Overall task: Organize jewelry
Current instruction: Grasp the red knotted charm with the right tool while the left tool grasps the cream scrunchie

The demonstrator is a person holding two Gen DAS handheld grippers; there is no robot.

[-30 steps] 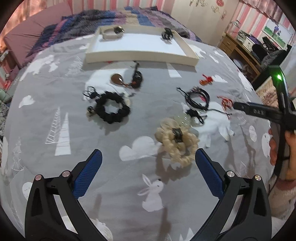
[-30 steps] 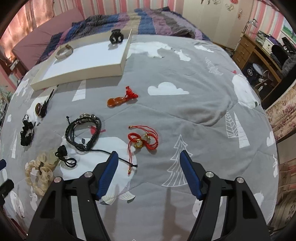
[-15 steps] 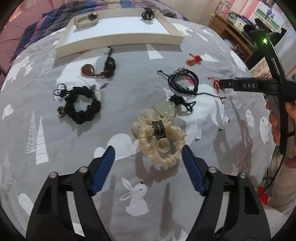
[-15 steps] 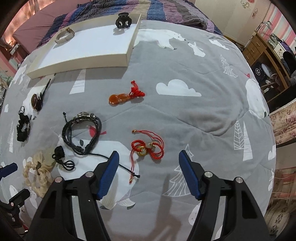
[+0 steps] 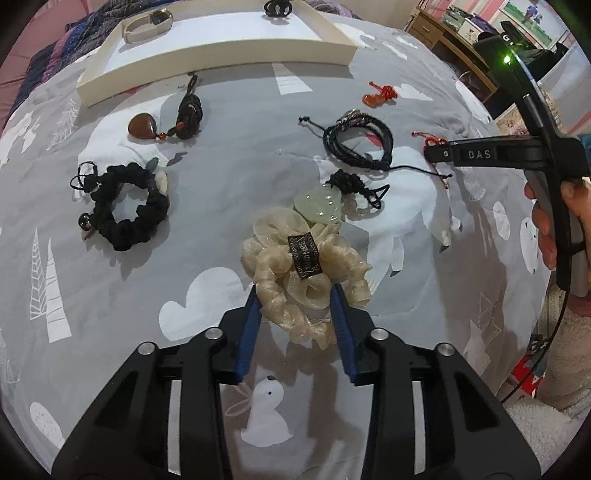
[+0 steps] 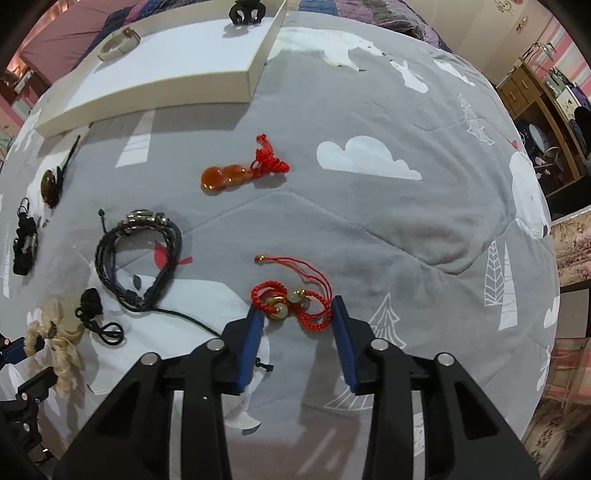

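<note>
The cream scrunchie [image 5: 304,273], mid-bed on the grey bed cover [image 5: 221,184], looks light, soft and squashy; the left hand-held gripper [image 5: 295,299] brackets its near folds, jaws narrowed, grip uncertain; the smaller red cord bracelet [image 6: 291,301], limp, lies between the right hand-held gripper [image 6: 297,315], jaws apart.

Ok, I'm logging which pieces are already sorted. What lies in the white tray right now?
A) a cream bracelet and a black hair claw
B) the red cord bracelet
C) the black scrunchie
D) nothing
A: the white tray holds only a cream bracelet and a black hair claw; the rest lies on the bedspread.
</note>
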